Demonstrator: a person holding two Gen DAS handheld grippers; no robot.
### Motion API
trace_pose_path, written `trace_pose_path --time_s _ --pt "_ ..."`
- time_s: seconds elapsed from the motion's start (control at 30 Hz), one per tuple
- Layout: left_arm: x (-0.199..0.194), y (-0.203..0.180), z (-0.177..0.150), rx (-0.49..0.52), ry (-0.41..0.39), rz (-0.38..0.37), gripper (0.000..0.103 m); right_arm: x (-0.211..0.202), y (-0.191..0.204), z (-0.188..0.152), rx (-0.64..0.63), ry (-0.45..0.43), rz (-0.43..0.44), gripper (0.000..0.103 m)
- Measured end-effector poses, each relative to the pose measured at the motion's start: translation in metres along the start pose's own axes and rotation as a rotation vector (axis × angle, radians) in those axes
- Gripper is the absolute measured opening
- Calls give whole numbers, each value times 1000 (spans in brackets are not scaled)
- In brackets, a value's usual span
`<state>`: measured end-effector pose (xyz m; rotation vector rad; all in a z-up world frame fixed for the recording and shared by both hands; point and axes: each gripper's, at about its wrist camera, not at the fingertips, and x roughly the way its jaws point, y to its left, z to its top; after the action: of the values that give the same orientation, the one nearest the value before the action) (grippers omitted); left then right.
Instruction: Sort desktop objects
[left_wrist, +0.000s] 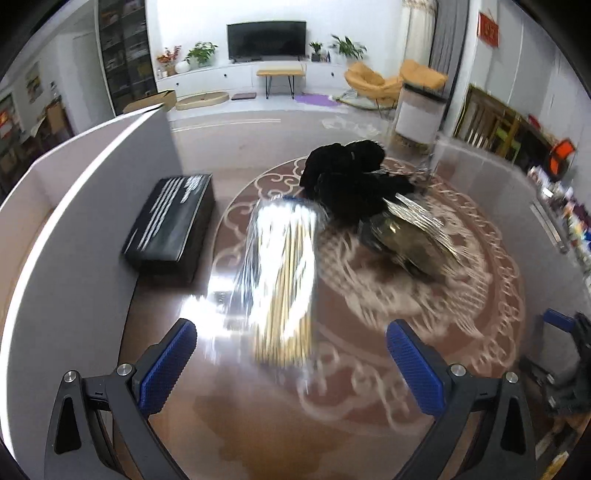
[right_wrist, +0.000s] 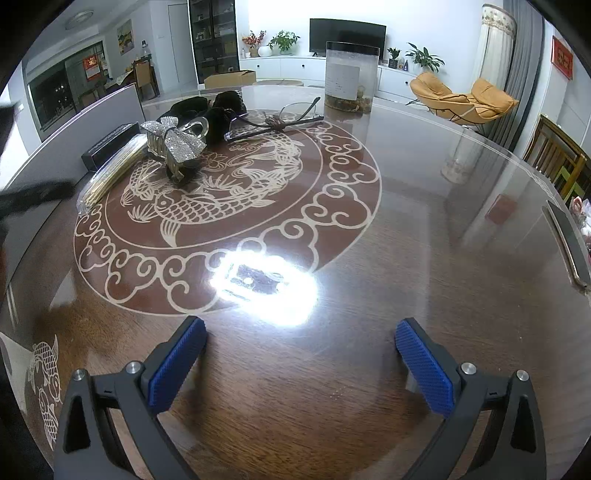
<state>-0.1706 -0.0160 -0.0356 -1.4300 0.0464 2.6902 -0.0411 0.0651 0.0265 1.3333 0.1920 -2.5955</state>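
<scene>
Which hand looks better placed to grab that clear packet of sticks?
Probably left: the left gripper is open with the sticks just ahead. The right gripper, also open, faces bare table.

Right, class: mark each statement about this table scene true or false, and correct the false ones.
1. The right tool is open with nothing between its pads. True.
2. The left tool is clamped on the black box. False: it is open, and the box lies apart, beside the grey divider.
3. The glasses lie folded inside a case. False: they lie on the bare table, arms spread.
4. The packet of sticks lies flat near the sparkly hair clip. True.
5. The clear jar stands upright at the table's far side. True.
</scene>
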Motion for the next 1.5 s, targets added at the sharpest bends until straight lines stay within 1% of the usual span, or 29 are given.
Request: trace_pose_path --time_s 0.1,0.17,0.27,0.37,0.4,0.43,0.47,0.5,0.53,0.63,0.7,0.8,0.93,1.03,1.1,1.17,1.23,1.27,1.33,1.43,1.5 --pt "33 1 20 -23 67 -29 103 0 0 0 0 0 0 103" --pt "43 1 25 -42 77 -36 103 0 0 0 0 0 -1 103" --pt "55 1 31 -64 83 -27 102 0 0 0 -1 -1 -3 103" --pt "58 -5 35 -46 59 37 84 0 0 0 -1 -2 -4 103" --pt "59 -8 37 -39 47 48 72 0 0 0 -1 -2 -4 103" --pt "57 -11 37 -41 36 56 58 0 0 0 -1 -2 -4 103" --pt "54 -13 36 -47 31 59 49 0 0 0 -1 -2 -4 103" --pt "53 -15 36 -50 33 60 37 0 0 0 -1 -2 -5 103" --pt "51 -19 35 -45 36 68 34 0 0 0 -2 -2 -5 103" --pt "41 -29 21 -17 23 76 32 0 0 1 -2 -2 -6 103" --pt "31 -32 5 -15 16 74 32 0 0 1 -1 -2 -5 103" --pt "9 -33 -26 -49 17 61 32 -1 1 1 -6 -5 -12 103" --pt "-32 -28 -78 -117 0 58 32 -1 2 1 -13 -9 -22 103" --pt "-46 -31 -102 -135 -16 62 32 -2 3 1 -13 -9 -22 103" --pt "-48 -33 -110 -128 -27 69 35 -2 3 1 -14 -10 -24 103" --pt "-46 -31 -112 -124 -19 50 47 -2 3 1 -17 -11 -28 103" --pt "-43 -35 -110 -110 -15 45 84 -3 4 0 -20 -13 -31 103" --pt "-46 -34 -113 -107 -14 41 88 -3 4 0 -21 -14 -33 103" --pt "-42 -38 -115 -93 -13 31 91 -3 4 1 -22 -15 -35 103" --pt "-41 -45 -118 -56 -10 49 92 -4 4 0 -23 -15 -37 103" --pt "-40 -46 -118 -45 -9 49 96 -4 4 0 -23 -15 -36 103"
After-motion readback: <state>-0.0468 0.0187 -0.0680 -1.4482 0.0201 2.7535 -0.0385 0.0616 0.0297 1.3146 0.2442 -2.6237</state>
